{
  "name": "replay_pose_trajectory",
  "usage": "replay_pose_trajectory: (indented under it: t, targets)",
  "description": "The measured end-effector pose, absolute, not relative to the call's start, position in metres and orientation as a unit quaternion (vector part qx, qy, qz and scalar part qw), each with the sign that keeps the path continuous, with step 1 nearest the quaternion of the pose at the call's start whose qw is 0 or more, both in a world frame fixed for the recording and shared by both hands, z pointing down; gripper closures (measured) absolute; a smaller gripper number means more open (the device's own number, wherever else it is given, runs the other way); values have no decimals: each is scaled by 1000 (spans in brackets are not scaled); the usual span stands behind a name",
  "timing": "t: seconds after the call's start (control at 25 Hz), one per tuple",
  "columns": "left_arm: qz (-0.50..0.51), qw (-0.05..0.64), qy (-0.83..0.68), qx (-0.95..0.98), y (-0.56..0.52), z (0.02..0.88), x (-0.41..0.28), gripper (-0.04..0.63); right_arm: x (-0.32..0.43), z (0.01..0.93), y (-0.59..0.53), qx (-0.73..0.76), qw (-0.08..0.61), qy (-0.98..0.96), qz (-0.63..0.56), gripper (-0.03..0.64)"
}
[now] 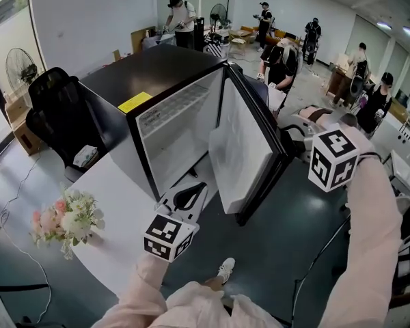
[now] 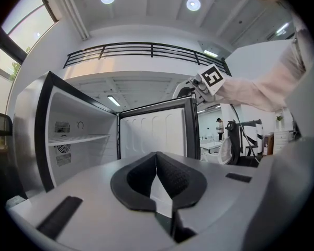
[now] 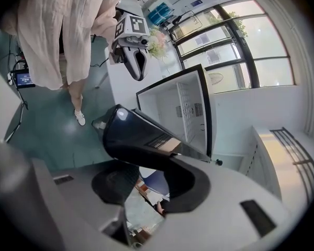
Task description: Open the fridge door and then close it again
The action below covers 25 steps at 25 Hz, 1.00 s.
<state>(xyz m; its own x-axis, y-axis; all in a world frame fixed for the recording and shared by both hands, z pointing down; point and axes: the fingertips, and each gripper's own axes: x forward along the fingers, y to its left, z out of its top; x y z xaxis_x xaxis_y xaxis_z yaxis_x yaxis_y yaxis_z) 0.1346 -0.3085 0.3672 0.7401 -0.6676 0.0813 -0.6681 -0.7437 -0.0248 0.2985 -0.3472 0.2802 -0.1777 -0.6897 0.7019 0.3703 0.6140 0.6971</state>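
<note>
Black fridge (image 1: 157,74) stands on a white tabletop (image 1: 116,203), centre of the head view. Yellow label (image 1: 134,102) on its top, close to the front edge.

Door (image 1: 242,149) is swung wide open. Hinge end at 12 o'clock, free edge out toward 5 o'clock, white liner turned to the cabinet. Cabinet interior is white. One shelf (image 2: 76,139) shows in its upper part in the left gripper view.

Right claw (image 3: 146,161) is at the door's free top corner, 3 o'clock from the fridge. Jaws stand part way apart, one on each side of the door's edge and closed onto it. The glossy black outer face lies across the tips. Marker cube (image 1: 335,159) faces up, and a pale sleeve runs back to 5 o'clock.

Left claw (image 2: 157,158) is low over the tabletop at 6 o'clock from the cabinet mouth, pointing into it. Jaw tips are together with nothing held. Only a pale sliver of surface shows behind the pads. It is near the fridge's lower front edge, and the left gripper view shows it apart from the fridge.

Surroundings:
- Flowers (image 1: 72,217) at 8 o'clock, at the tabletop's edge.
- Black chair (image 1: 58,108) at 10 o'clock.
- Fan (image 1: 22,67) beyond the chair, by the window.
- Several people (image 1: 181,16) stand from 12 to 2 o'clock, well apart from the fridge.
- White shoe (image 1: 225,268) on the teal floor at 6 o'clock.
</note>
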Motion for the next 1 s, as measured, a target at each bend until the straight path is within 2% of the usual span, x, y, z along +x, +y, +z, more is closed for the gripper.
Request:
replay_pose_trajectory:
  t: [1.0]
  targets:
    - [19,12,-316,949,-389,368,246,584,372,288,-369,63,586,-662,-463,465]
